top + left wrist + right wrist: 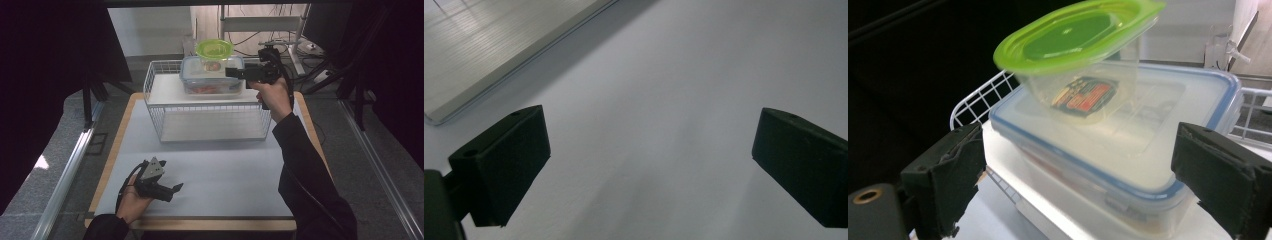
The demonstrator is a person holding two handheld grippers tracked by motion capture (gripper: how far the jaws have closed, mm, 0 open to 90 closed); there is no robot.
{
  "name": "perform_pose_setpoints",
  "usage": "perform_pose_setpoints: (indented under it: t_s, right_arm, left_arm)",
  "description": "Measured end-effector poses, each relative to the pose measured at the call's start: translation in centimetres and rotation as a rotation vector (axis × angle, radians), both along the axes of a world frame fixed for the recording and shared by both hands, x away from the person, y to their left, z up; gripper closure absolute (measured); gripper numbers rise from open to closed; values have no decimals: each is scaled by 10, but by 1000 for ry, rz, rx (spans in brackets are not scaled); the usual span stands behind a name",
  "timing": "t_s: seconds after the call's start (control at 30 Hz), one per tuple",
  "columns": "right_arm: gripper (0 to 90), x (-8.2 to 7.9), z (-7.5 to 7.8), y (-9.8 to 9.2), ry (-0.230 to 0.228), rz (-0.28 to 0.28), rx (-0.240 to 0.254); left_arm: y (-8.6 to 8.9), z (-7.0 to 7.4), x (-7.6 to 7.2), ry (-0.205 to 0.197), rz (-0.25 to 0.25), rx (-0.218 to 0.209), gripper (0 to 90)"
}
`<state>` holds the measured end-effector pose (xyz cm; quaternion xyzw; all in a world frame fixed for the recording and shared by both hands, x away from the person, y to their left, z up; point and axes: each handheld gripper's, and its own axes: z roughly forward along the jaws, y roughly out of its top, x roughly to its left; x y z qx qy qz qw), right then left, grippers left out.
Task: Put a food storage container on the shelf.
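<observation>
A clear box with a blue-rimmed lid [210, 76] [1128, 150] sits on the top shelf of a white wire rack [165, 87]. On its lid stands a small clear tub with a green lid [214, 50] [1078, 45]. My right gripper [231, 73] [1078, 180] is open at the box's right end, level with it, its jaws apart on either side of the box's near corner. My left gripper [176, 189] [649, 165] rests open low over the white mat [225, 175] at the front left, with nothing between its jaws.
The wire rack's lower shelf [215, 125] is bare. The mat lies on a wooden board [115, 145] whose edges show all round. Dark curtains stand at both sides, and cables and a stand [300, 45] lie behind the table.
</observation>
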<state>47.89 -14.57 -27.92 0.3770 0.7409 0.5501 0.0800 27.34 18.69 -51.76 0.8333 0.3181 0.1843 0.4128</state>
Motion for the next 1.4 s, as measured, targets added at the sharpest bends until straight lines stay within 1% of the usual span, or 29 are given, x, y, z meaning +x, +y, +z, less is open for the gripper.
perform_pose_setpoints:
  t_s: [0.1,0.2,0.37,0.47,0.57,0.67,0.73,0.9,1.1,1.2,1.23,1.3,1.33,1.4]
  right_arm:
    - [63,-7,-4,1,-6,9,-10]
    - [56,-15,-8,2,-20,13,-35]
    - [49,-33,-17,2,-46,39,-76]
    - [44,-45,-26,1,-62,55,-100]
    - [38,-58,-39,0,-71,71,-128]
    - [34,-72,-56,-3,-87,79,-158]
    - [32,-80,-70,-5,-90,87,-169]
    - [27,-101,-112,-14,-84,89,-204]
    - [26,-124,-163,-30,-65,80,-234]
    - [25,-137,-188,-37,-50,75,-264]
    - [25,-140,-195,-39,-45,75,-281]
    - [25,-145,-208,-41,-37,64,-316]
    - [24,-146,-213,-42,-23,64,-332]
    - [22,-146,-218,-42,-9,64,-353]
  left_arm:
    - [0,0,0,0,-2,-5,18]
    - [-1,0,0,-2,-3,-9,18]
    - [-1,0,-1,-2,-6,-6,17]
    - [-1,0,-1,-4,-7,-3,17]
    - [-1,0,-1,-7,-8,-4,18]
    - [-1,0,-1,-5,-10,2,17]
    - [-2,0,-1,-6,-8,-3,17]
    - [-2,0,-1,-6,-11,0,17]
    - [-2,-1,-2,-8,-15,11,17]
    - [-3,-1,-2,-12,-14,12,18]
    - [-3,-1,-2,-13,-15,12,17]
    - [-3,-2,-2,-15,-17,12,17]
    - [-3,-1,-2,-17,-17,11,16]
    - [-3,-1,-1,-20,-16,8,15]
